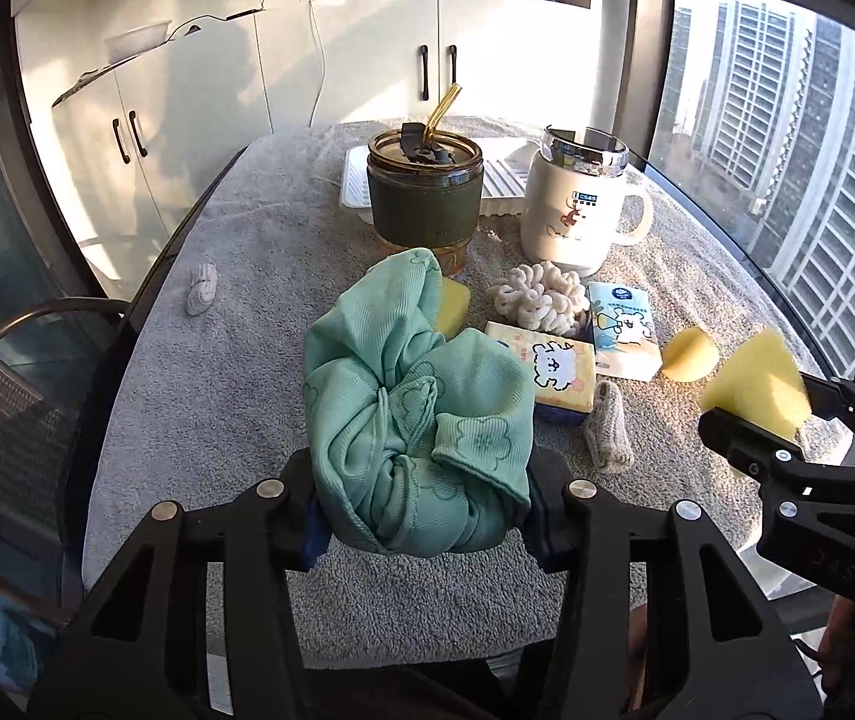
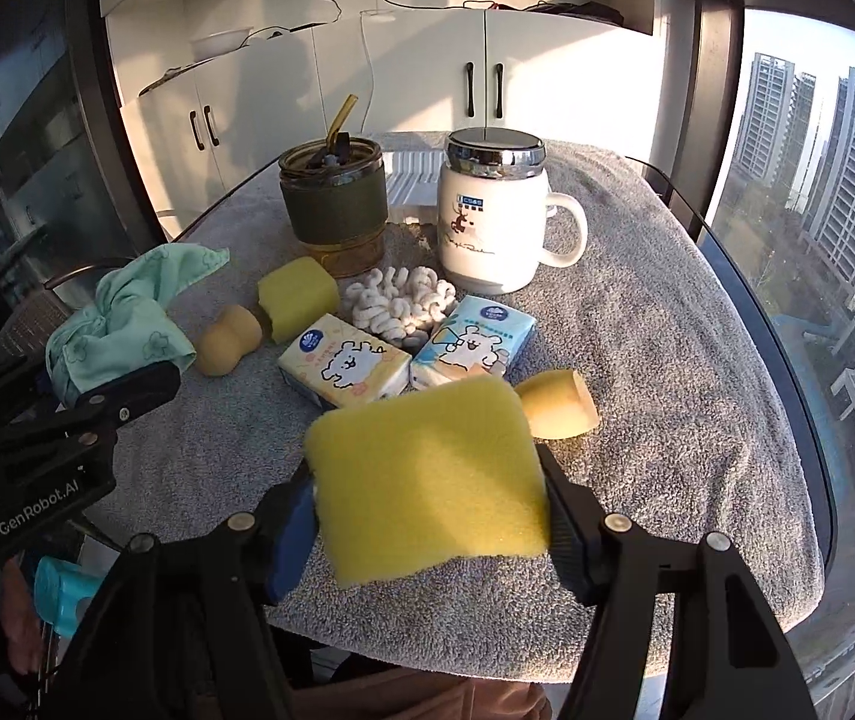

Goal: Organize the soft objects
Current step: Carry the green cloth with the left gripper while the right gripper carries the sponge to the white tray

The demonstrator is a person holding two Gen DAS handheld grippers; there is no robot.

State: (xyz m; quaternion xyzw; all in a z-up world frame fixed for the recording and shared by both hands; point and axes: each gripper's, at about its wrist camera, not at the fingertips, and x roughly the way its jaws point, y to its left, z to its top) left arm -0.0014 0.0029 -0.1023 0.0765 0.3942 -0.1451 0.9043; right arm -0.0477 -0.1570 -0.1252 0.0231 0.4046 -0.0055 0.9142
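Above the grey towel-covered table (image 1: 199,360), the left tongs (image 1: 427,504) pinched a bunched mint-green cloth (image 1: 415,414), and the right tongs (image 2: 427,516) pinched a flat yellow sponge (image 2: 427,474), both lifted clear of the towel. Only the left wrist view showed a small grey knitted piece (image 1: 607,426) beside the tissue packs and a pale roll (image 1: 202,288) far to the left, while the cloth hid much of a second yellow sponge (image 2: 298,297). Only the right wrist view showed that sponge whole and a tan gourd-shaped foam (image 2: 226,339) beside it. Behind stood a green-sleeved tumbler (image 2: 334,204), a white mug (image 2: 490,222), a cream chenille bundle (image 2: 400,303), two tissue packs (image 2: 343,369) and a cut tan foam (image 2: 559,405).
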